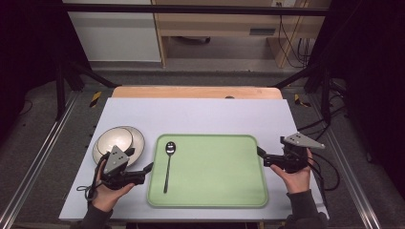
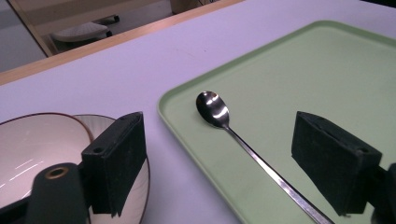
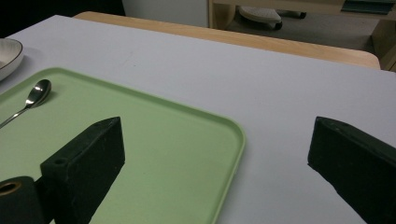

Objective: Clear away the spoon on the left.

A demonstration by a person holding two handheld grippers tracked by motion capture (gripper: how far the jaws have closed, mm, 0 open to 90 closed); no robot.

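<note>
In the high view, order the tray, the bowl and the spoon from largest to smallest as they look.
1. Tray, clearly the largest.
2. Bowl.
3. Spoon: about as long as the bowl is wide, but far thinner.

A white-topped table carries a green tray beside stacked bowls.
</note>
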